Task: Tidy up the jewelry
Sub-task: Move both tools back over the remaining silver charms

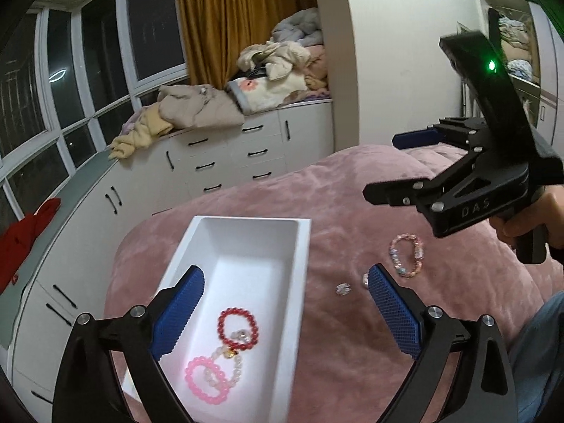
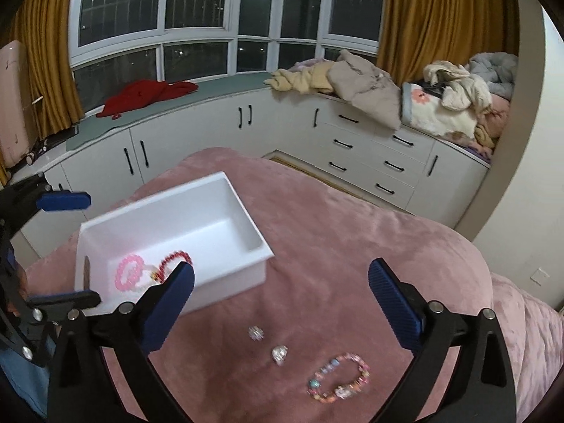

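Bedroom, pink plush bed cover (image 2: 335, 246). White rectangular plastic tray (image 2: 262, 252) centre-left holds red, pink, pearl bracelets. Multicolour beaded bracelet (image 2: 338, 377) lower centre on cover: light, floppy, slippery; pinch across one side of loop. Left tool (image 1: 285, 312), right tool (image 2: 282, 303) both spread wide, empty.

Pink bed (image 2: 352, 246) w/ white tray (image 2: 169, 225), multicolor bracelet (image 2: 339, 378), 2 small ornaments (image 2: 256, 333)

white box (image 1: 197, 246) on the pink blanket holding a red bracelet (image 1: 238, 328), pink bracelet (image 1: 206, 380) and pearly bracelet (image 1: 229, 366), a multicoloured bracelet (image 2: 338, 377) and two small sparkly pieces (image 2: 256, 333) (image 2: 279, 354) lying outside beside it
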The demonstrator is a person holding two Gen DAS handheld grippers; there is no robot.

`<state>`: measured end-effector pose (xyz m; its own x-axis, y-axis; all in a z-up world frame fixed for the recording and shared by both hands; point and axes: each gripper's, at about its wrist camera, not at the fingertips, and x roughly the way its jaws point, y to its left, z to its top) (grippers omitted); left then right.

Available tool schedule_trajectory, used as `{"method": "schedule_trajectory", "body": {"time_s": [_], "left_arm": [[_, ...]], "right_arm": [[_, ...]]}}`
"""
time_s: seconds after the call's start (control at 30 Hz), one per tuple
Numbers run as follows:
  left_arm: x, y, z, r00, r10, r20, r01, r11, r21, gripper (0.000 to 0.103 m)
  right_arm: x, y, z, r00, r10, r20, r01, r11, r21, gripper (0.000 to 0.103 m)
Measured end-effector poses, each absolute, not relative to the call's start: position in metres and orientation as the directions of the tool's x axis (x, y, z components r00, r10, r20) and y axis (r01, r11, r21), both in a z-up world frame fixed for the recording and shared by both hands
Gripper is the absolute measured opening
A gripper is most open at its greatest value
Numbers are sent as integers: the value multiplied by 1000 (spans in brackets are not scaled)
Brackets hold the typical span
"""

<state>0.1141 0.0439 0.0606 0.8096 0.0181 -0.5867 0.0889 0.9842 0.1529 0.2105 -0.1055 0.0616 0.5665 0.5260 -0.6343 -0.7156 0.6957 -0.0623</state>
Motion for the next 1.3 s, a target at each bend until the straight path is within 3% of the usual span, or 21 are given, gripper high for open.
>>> {"method": "schedule_trajectory", "body": {"time_s": [0.4,0.73,1.07,1.3], "left_arm": [[131,-8,25,809,16,-588,131,969,208,95],[147,-30,-23,803,-36,-594,216,948,235,94],[168,-34,-67,751,-68,-656,262,944,202,64],[188,-28,-98,738,-49,-673,230,956,182,52]], "right_arm": [[214,-155,16,571,495,-655,-676,736,-32,98],[216,-158,-28,514,531,-674,-744,667,-42,77],[220,-154,-74,439,543,-716,-804,593,-44,65],[220,-136,-100,395,528,-752,-840,539,-62,55]]}}
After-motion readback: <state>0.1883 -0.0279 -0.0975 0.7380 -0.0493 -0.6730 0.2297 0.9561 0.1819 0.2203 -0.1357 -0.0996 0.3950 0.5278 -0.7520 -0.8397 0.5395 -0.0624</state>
